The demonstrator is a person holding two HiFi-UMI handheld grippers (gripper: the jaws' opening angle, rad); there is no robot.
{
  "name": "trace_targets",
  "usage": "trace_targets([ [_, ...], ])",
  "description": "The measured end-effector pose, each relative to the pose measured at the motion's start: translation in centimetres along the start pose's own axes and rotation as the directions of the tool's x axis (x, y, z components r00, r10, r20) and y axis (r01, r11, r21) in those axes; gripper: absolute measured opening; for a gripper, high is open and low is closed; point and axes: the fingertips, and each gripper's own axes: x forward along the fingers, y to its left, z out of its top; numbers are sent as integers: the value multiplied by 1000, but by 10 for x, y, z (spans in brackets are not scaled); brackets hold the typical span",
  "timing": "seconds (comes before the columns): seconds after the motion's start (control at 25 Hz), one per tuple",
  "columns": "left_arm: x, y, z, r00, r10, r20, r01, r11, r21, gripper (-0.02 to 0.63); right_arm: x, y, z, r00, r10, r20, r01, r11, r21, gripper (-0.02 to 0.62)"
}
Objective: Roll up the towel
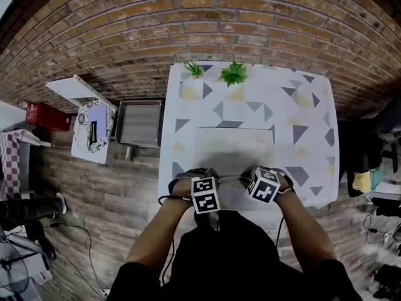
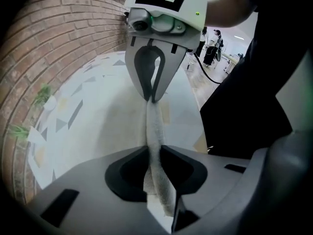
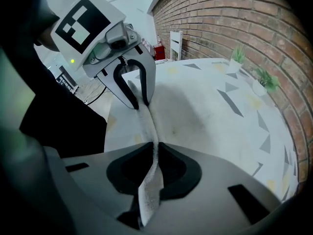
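Observation:
A pale grey towel [image 1: 235, 149] lies flat on the patterned table [image 1: 313, 118], its near edge at the table's front. Both grippers stand side by side at that edge, pointing steeply down. My left gripper [image 2: 155, 153] is shut on the towel's edge [image 2: 154, 126], which runs as a taut fuzzy strip between its jaws. My right gripper [image 3: 154, 153] is shut on the same edge [image 3: 149, 124] a little farther right. Each gripper view shows the other gripper pinching the far end of the strip. In the head view the marker cubes hide the fingertips of the left gripper [image 1: 199, 175] and right gripper [image 1: 254, 172].
Two small green plants [image 1: 234, 74] [image 1: 194, 69] stand at the table's far edge by the brick wall. Left of the table are a metal crate [image 1: 139, 123] and a white stool [image 1: 91, 127] on the wooden floor. My body is close against the table's front edge.

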Motion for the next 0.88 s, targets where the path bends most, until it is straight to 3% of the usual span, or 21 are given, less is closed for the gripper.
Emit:
trace_targets([
  [0.24,-9,25,2,993,116,3,-116,993,-14,153,0,-14,1,1000,9,4,-9,1000,16,54],
  [0.4,-20,34,9,976,219,2,-219,975,49,167,2,-20,0,999,28,18,-29,997,77,53],
  [0.6,-15,11,21,976,217,1,-215,965,152,166,5,-23,-2,999,31,28,-35,989,144,51],
  [0.68,-9,10,19,967,255,-22,-247,952,178,166,5,-23,-2,999,29,33,-34,985,168,51],
  [0.8,0,18,12,946,320,-55,-304,933,195,166,2,-22,0,999,7,42,-14,987,163,54],
  [0.88,5,17,7,952,299,-70,-282,942,182,156,-3,-21,2,998,-25,56,17,990,139,78],
])
